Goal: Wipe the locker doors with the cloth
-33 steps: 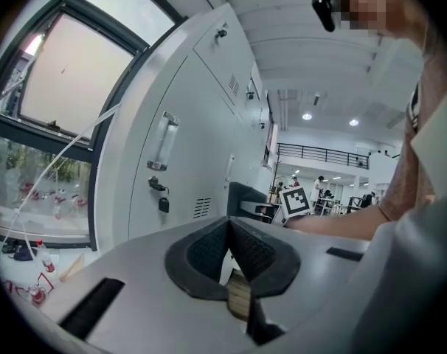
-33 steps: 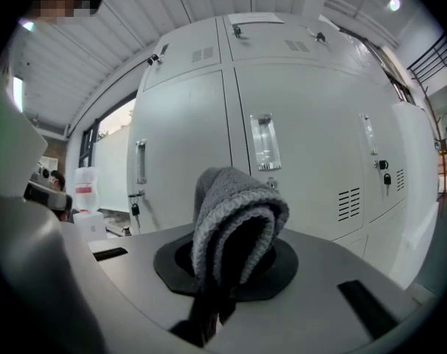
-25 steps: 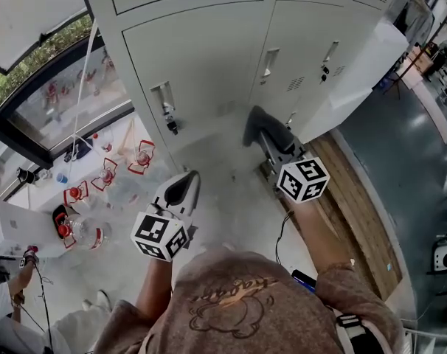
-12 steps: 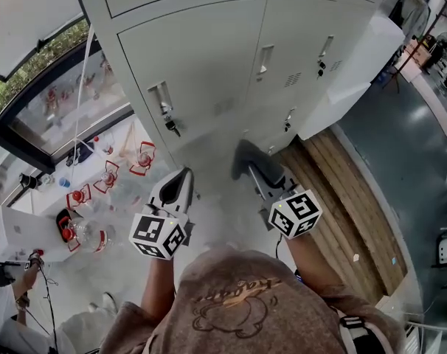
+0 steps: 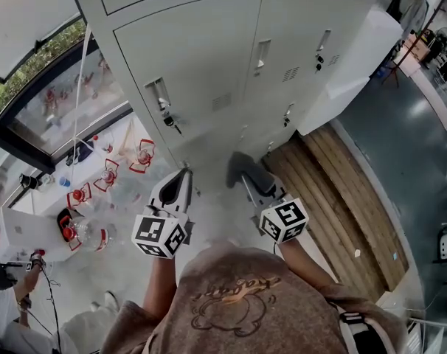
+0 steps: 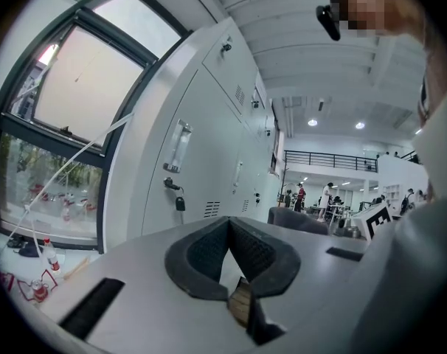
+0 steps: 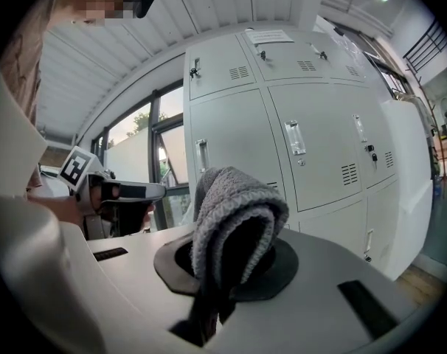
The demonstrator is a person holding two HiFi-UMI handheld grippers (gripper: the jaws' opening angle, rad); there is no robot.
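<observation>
Cloth (image 5: 237, 165) is where you want it for a start: the grey, knitted-looking fold is pinched between the 2 jaws of your right gripper (image 5: 247, 177), and the right gripper view shows it doubled over and standing up out of the pads, firmly gripped. Your left gripper (image 5: 176, 190) carries nothing; its jaws are drawn together at the tips with only a sliver of daylight behind them, and it sits to the left of the right one, both near your body. The locker doors (image 5: 201, 61) stand beyond, pale grey, with 3 handles visible across the row and a small lock (image 5: 170, 122) hanging below the left handle. The cloth is not touching any door: it is held off the lower part of the bank, clear of the metal. No door shows a damp streak, a smear or any difference in sheen, so you cannot tell from here whether a panel has been wiped. Judged from that, count the wiping as undone: you have the cloth in hand and the doors in reach, and every stroke on every door is what remains.
</observation>
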